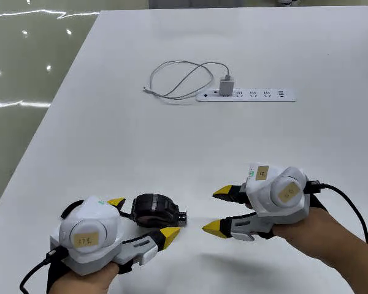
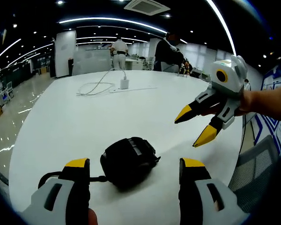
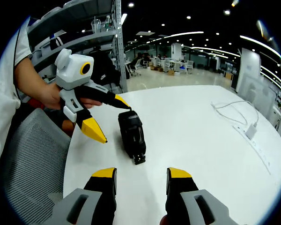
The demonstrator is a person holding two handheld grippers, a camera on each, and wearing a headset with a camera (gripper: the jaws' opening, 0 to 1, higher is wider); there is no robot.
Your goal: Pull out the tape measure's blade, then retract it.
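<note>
Tape measure on white table, black case lying between the 2 wide-spread jaws of left gripper, clamped by neither. Blade seemingly wound fully in, hook end turned toward right gripper. Right jaws likewise parted and holding nothing, yellow tips aimed at that hook from nearby, apart from it.

Risks dragging the whole case across the smooth top, rather than drawing blade out, by tugging the hook before closing the left jaws. Risks squirting the rounded body forward, out past the tips, by closing those jaws off-centre. Could lose the small hook on a shallow pinch between 2 blunt tips, letting the spring snap the blade home early. Could also whip the blade back hard on the return by letting go all at once.

Black wrist strap trailing from the case toward 1 left jaw, liable to snag under it. Power strip and charger cable well beyond both pairs of jaws, out of harm's way.
</note>
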